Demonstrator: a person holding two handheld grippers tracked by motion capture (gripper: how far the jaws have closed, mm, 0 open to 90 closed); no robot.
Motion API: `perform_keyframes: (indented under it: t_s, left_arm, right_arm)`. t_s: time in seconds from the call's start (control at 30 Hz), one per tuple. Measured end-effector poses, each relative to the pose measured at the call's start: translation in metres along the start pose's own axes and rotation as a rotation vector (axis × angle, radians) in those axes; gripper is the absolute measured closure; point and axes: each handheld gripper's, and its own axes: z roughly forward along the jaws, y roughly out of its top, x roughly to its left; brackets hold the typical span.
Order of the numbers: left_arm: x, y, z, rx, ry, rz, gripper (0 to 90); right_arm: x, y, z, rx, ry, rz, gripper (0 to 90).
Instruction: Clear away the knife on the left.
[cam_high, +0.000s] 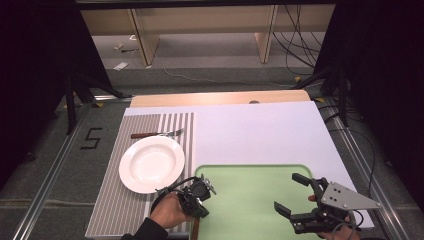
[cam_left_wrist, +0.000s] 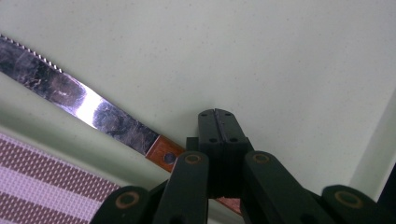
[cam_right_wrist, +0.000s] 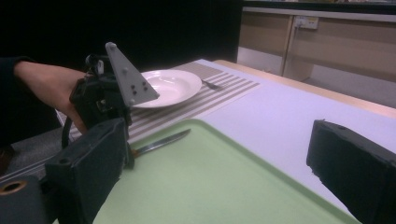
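A knife (cam_left_wrist: 79, 100) with a serrated blade and a brown wooden handle (cam_high: 195, 227) lies along the left rim of a green tray (cam_high: 250, 172). My left gripper (cam_high: 200, 196) points down over the handle, and its jaws (cam_left_wrist: 218, 116) stand pressed together with the handle passing underneath them. In the right gripper view the knife (cam_right_wrist: 161, 141) sticks out from under the left gripper (cam_right_wrist: 109, 100) onto the tray (cam_right_wrist: 210, 186). My right gripper (cam_high: 286, 192) hovers over the tray's right part, wide open, with nothing between its fingers (cam_right_wrist: 217, 140).
A white plate (cam_high: 151, 164) rests on a striped placemat (cam_high: 110, 200) left of the tray, with a fork (cam_high: 157, 134) behind it. A white board (cam_high: 260, 130) covers the table under the tray. Cables and wooden furniture stand beyond the far edge.
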Motion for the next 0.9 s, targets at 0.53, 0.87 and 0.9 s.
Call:
perform_keyframes:
  t_s: [0.53, 0.87, 0.9]
  left_arm:
    - [0.0040, -0.0030, -0.0028, -0.004, -0.002, -0.019, 86.6]
    - [0.0028, -0.0019, -0.0077, -0.046, -0.025, -0.061, 60.3]
    - [0.0018, -0.0015, -0.0080, -0.065, -0.014, -0.063, 55.4]
  right_arm:
    - [0.0003, 0.0001, 0.0000, 0.001, 0.001, -0.001, 6.2]
    - [0.0005, 0.0001, 0.0000, 0.003, 0.001, -0.003, 6.2]
    - [0.0004, 0.0002, 0.0000, 0.002, 0.002, -0.002, 6.3]
